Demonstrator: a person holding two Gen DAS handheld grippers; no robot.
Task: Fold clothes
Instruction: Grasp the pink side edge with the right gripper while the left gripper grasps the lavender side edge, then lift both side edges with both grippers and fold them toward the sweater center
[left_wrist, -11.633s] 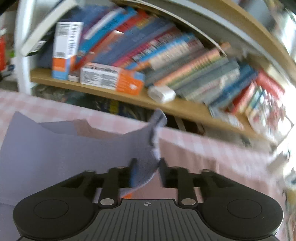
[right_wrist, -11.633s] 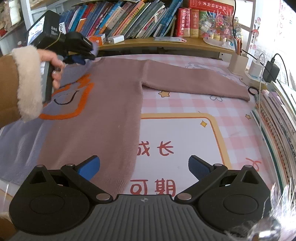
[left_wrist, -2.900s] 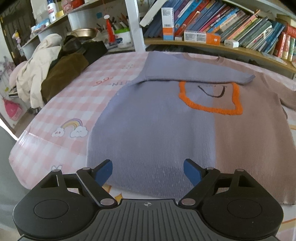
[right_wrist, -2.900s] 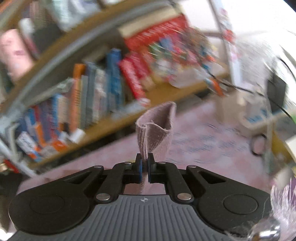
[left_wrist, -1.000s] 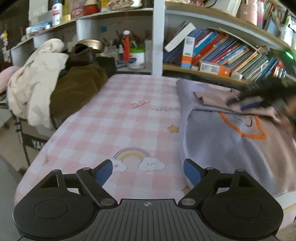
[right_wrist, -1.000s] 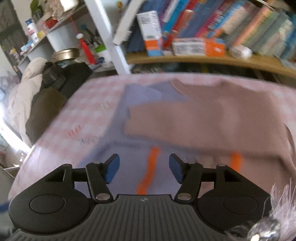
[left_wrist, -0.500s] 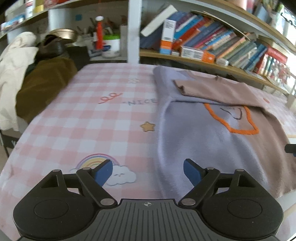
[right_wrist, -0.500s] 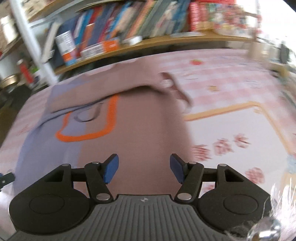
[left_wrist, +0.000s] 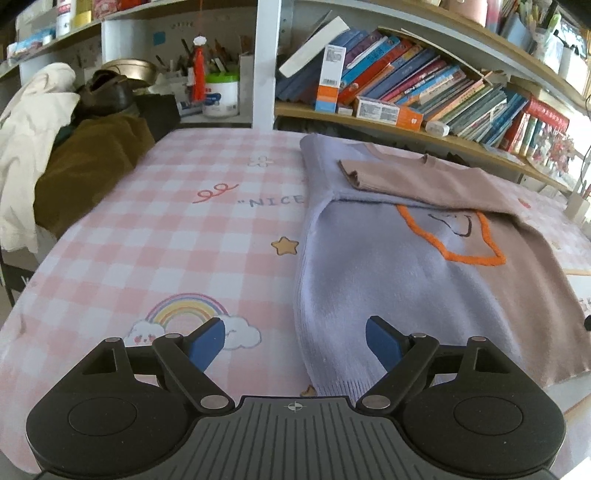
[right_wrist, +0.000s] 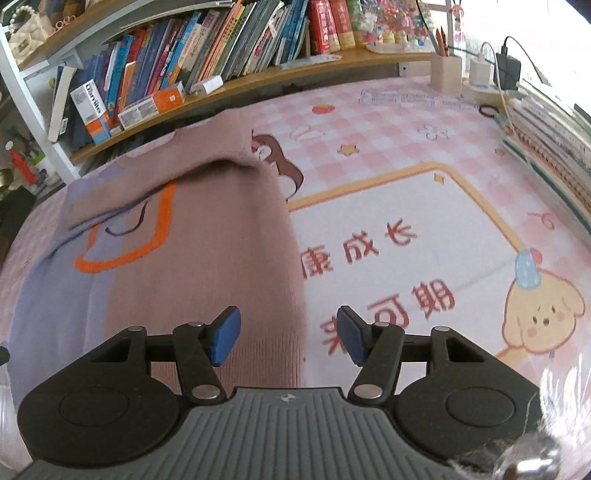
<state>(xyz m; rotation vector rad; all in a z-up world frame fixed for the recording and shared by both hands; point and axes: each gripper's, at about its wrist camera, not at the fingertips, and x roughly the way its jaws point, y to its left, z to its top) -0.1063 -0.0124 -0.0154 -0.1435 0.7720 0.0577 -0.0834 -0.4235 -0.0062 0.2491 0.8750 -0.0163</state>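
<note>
My left tongs (left_wrist: 295, 341) are spread wide and empty over the near hem of the sweater (left_wrist: 391, 266), at its lilac corner. My right tongs (right_wrist: 288, 334) are also wide and empty, straddling the sweater's brown side edge at the hem. The sweater lies flat on the table (left_wrist: 177, 229), on its pink checked cloth, with both sleeves folded across the chest above the orange outline. Books (right_wrist: 207, 55) fill the shelf behind.

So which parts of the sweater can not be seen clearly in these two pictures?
- Left wrist view: sweater hem corner hidden behind left gripper.
- Right wrist view: hem behind right gripper.
- Lilac sleeve: covered by brown sleeve.
- Face stitching: partly covered.
</note>
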